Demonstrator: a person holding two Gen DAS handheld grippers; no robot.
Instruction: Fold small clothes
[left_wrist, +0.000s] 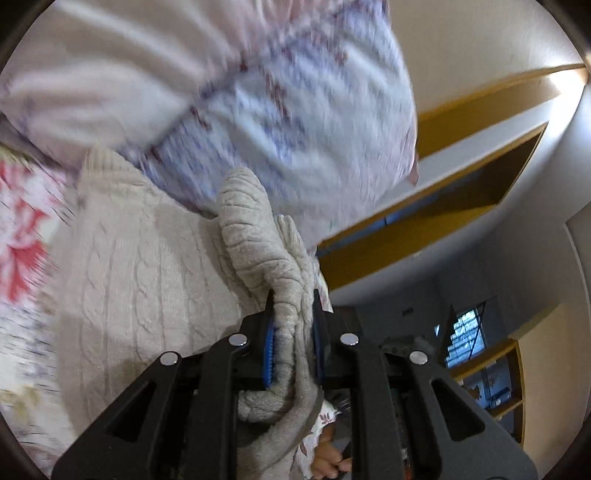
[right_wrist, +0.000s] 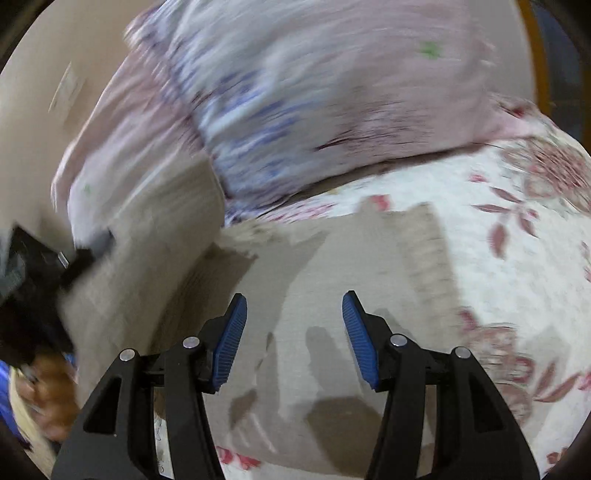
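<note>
Sweater (left_wrist: 147, 266) bunched between the left jaws, clamped; right jaws gape empty above it.

The right gripper (right_wrist: 294, 334), black with blue ribbed pads, stands open and empty above a beige knitted sweater (right_wrist: 332, 266) spread on a white, red-flowered bedsheet (right_wrist: 517, 258); a pink-and-blue floral pillow (right_wrist: 314, 103) lies beyond the sweater.
</note>
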